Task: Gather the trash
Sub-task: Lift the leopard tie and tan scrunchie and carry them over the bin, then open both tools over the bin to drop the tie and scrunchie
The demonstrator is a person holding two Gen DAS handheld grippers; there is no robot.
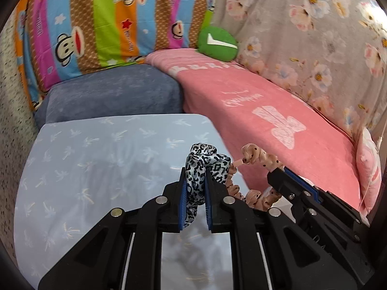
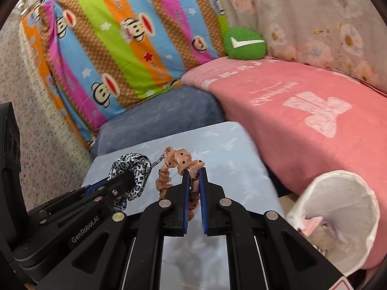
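Observation:
My left gripper (image 1: 196,170) is shut on a black-and-white leopard-print scrunchie (image 1: 203,154), held above a light blue cloth-covered surface (image 1: 96,169). Just to its right, my right gripper (image 1: 278,172) pinches a tan scrunchie with dark dots (image 1: 254,155). In the right wrist view the right gripper (image 2: 194,171) is shut on that dotted scrunchie (image 2: 179,157), and the left gripper (image 2: 128,176) holds the leopard scrunchie (image 2: 133,162) on the left. A bin with a white liner (image 2: 350,205) stands low at the right with crumpled scraps inside.
A pink blanket (image 1: 278,101) covers the bed on the right, and a dark blue cushion (image 1: 113,94) lies behind the blue surface. A striped monkey-print cover (image 1: 96,24), a green round cushion (image 1: 217,43) and floral fabric (image 1: 314,36) stand at the back. Speckled floor (image 2: 36,120) lies left.

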